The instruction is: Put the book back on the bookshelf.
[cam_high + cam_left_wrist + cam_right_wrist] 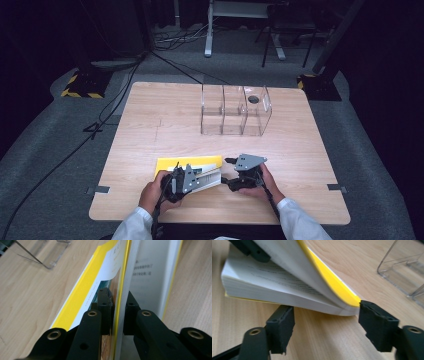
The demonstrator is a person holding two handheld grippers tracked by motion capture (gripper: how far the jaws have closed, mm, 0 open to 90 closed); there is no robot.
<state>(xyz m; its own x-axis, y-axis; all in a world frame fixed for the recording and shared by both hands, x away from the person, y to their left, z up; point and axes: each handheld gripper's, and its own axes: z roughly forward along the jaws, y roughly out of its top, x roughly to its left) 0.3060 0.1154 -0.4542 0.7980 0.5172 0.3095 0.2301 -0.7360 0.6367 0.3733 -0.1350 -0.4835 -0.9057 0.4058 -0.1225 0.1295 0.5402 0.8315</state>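
left gripper (197, 179): fingers clamped on yellow book (189, 162) cover, lower centre | right gripper (231, 181): fingers apart at book's corner | tabletop (150, 125)

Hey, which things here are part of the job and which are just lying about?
In the job:
- yellow-covered paperback book
- left claw, shut on its raised cover and pages
- right claw, open at the book's corner

Lying about:
- clear plastic three-compartment organizer
- black floor cables

We keep our left claw (196, 176) pinched tight, hand low at the near edge; our right claw (231, 181) gapes wide, jaws level.
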